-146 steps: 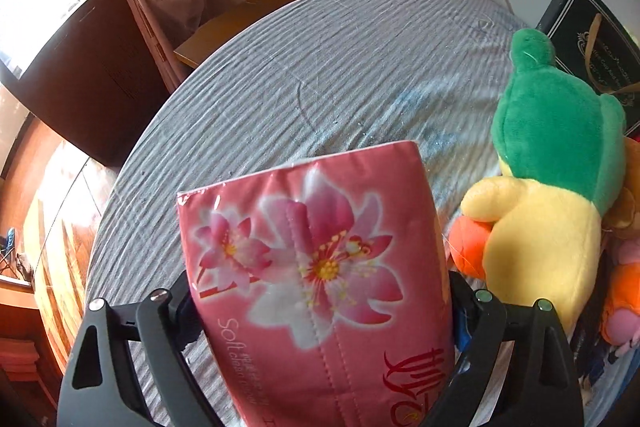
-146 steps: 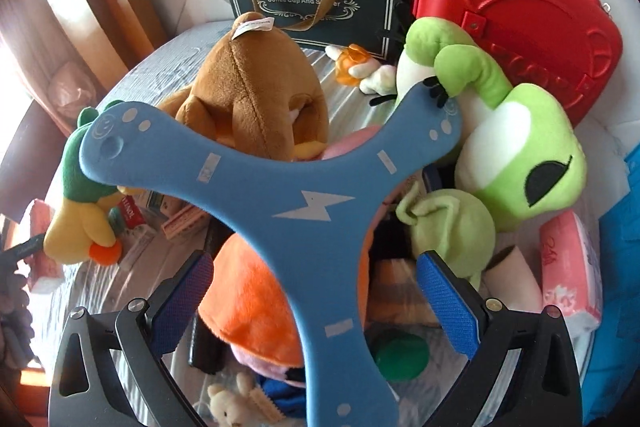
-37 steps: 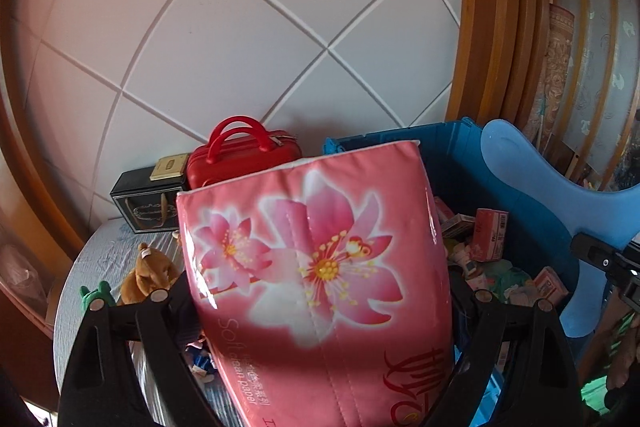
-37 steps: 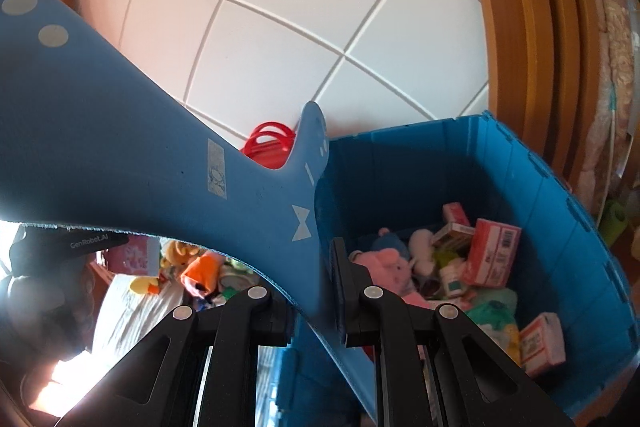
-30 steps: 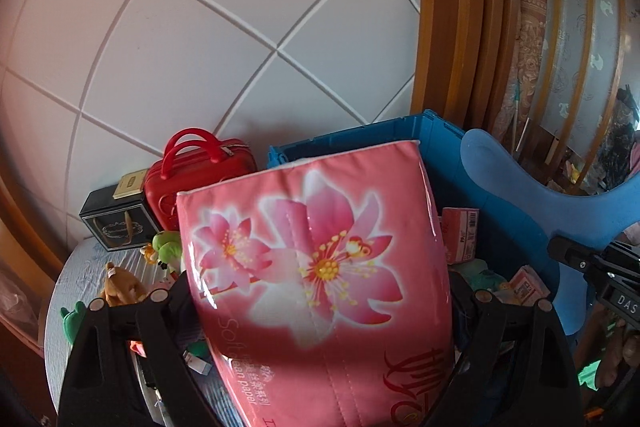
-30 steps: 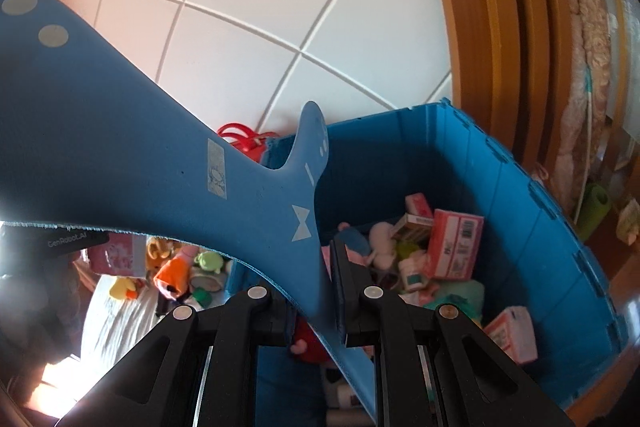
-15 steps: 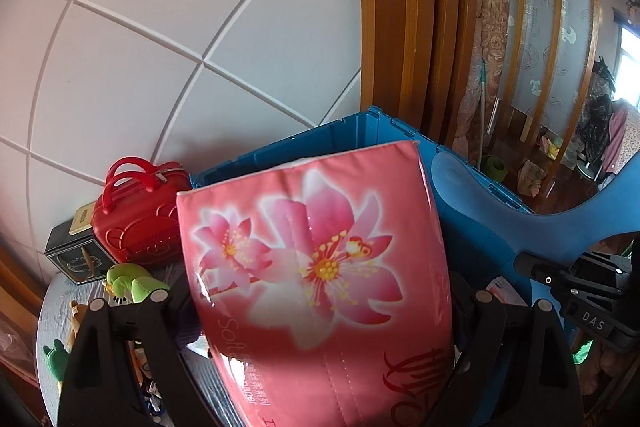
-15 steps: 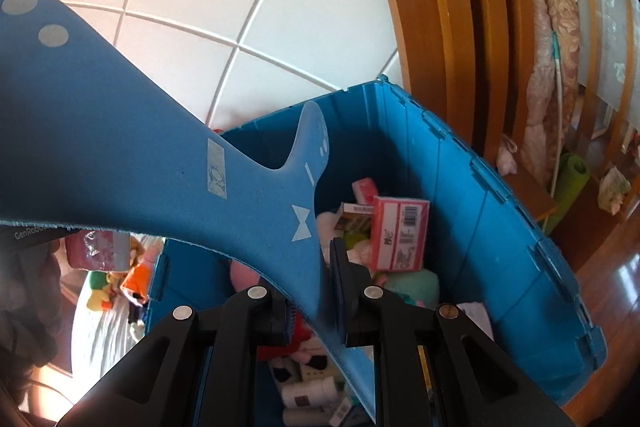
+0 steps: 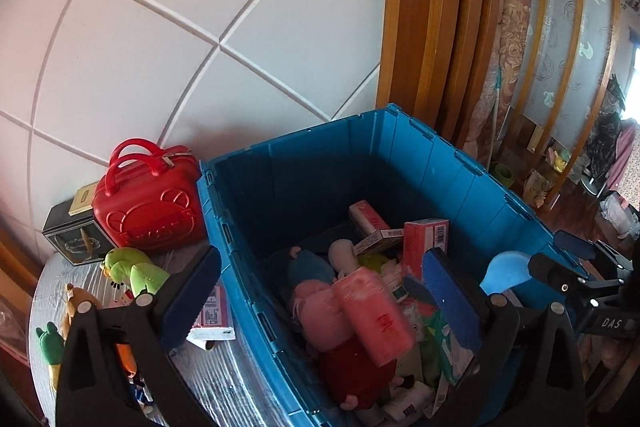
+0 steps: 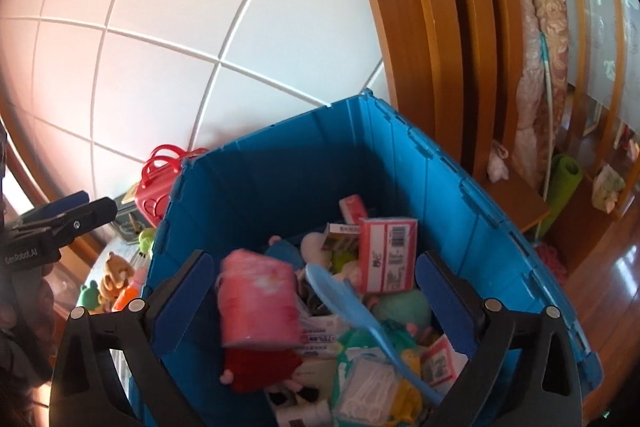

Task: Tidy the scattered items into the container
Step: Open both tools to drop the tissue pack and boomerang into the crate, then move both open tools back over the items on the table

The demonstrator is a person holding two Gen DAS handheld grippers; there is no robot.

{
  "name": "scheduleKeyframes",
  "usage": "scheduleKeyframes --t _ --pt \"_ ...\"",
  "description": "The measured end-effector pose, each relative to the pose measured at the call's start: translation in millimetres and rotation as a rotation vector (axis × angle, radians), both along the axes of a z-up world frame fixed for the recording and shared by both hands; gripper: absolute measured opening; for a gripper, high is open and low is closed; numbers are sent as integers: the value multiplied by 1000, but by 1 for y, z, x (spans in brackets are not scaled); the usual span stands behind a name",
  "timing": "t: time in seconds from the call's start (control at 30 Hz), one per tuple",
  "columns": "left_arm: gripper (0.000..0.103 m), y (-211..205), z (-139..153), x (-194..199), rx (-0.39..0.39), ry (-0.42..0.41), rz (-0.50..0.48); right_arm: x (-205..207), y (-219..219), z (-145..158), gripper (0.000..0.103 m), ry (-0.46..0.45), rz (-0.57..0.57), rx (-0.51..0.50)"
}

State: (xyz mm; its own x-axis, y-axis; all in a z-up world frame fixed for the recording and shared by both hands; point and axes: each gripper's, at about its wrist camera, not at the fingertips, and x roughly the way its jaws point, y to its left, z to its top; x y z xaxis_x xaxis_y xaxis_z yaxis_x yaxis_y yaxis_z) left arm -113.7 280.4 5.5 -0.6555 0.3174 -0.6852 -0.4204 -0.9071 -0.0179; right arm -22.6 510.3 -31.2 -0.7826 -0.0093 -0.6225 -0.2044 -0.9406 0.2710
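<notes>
The blue storage bin point(image 9: 440, 163) lies below both grippers, holding several plush toys and small boxes. My left gripper point(image 9: 322, 255) hangs over it, jaws opening, nothing between the pads. The pink flowered tissue pack point(image 9: 372, 315) is blurred and has dropped clear of the pads onto the pile. My right gripper point(image 10: 314, 259) also has its jaws opening and its pads bare. The blue boomerang point(image 10: 352, 307) lies tilted on the contents below, beside the tissue pack point(image 10: 260, 299). In the left wrist view the right gripper point(image 9: 580, 267) shows at the bin's right rim.
Left of the bin, on the grey-clothed table point(image 9: 224, 387), stand a red toy suitcase point(image 9: 148, 203) and a black gift box point(image 9: 76, 239). A green plush point(image 9: 132, 271) and other toys lie near them. A white tiled wall and wooden frame point(image 9: 420, 7) stand behind.
Both grippers have opened. The tissue pack left the left gripper and the boomerang left the right one; both now lie in the bin. Both views slid further over the bin.
</notes>
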Motion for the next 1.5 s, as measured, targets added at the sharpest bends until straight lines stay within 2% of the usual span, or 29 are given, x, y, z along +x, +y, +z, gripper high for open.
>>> scheduleKeyframes --t 0.3,0.73,1.13,1.33,1.5 --pt "102 -44 -24 15 1 -57 56 4 -29 4 103 -11 57 3" --pt "102 -141 -48 31 25 -107 157 -7 -126 4 103 -42 211 26" --pt "102 -283 -73 43 21 -139 332 -39 -252 7 103 -49 364 61" --pt "102 -367 -102 49 0 -177 445 -53 -320 -8 103 -79 436 73" --pt "102 -427 -127 50 -18 -218 513 -69 -375 -35 103 -124 490 77"
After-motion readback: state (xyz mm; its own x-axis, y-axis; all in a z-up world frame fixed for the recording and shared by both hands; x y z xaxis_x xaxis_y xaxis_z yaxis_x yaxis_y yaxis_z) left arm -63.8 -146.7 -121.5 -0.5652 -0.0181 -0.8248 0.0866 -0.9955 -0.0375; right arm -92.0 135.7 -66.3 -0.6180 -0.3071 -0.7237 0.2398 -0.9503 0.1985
